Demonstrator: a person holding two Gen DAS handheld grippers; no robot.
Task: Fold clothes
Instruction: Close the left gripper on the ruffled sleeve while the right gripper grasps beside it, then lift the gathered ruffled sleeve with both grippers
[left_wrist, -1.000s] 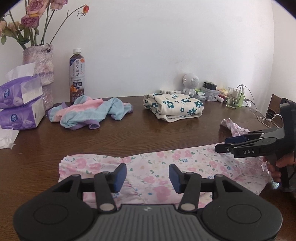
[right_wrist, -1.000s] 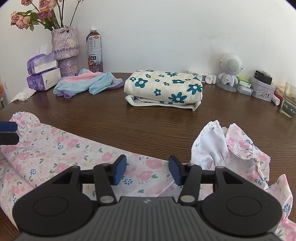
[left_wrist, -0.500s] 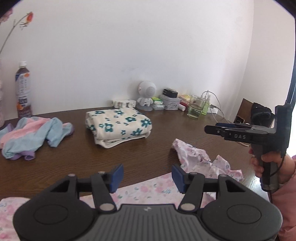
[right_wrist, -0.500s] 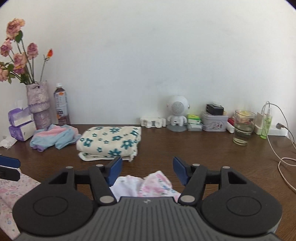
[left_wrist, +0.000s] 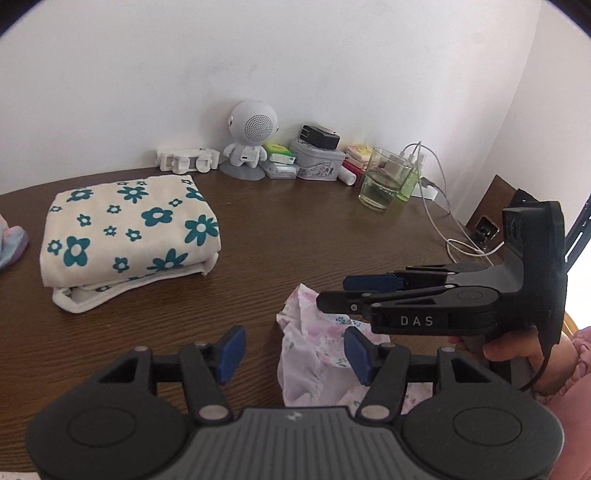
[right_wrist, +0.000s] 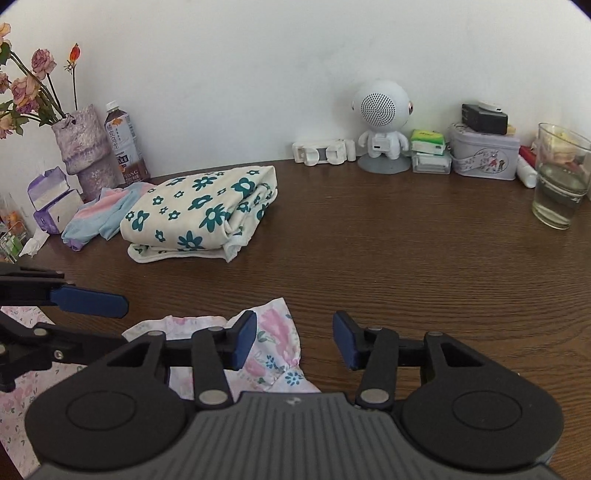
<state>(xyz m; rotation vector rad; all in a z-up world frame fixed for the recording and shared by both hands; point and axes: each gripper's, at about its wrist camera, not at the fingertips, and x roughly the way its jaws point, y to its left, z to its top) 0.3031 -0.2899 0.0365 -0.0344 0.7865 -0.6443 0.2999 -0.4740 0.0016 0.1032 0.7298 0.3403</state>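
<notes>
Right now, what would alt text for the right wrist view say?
An open right gripper hovers over a crumpled pink floral garment on a dark wooden table, with the left gripper entering from the left. Behind lie a folded cream cloth with teal flowers, a white robot-shaped speaker and a glass.

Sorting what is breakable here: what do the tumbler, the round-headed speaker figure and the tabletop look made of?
Tumbler: clear glass, see-through with liquid inside. Speaker figure: likely matte white plastic, perforated grille face. Tabletop: dark brown wood or wood-look veneer, visible grain lines.
</notes>
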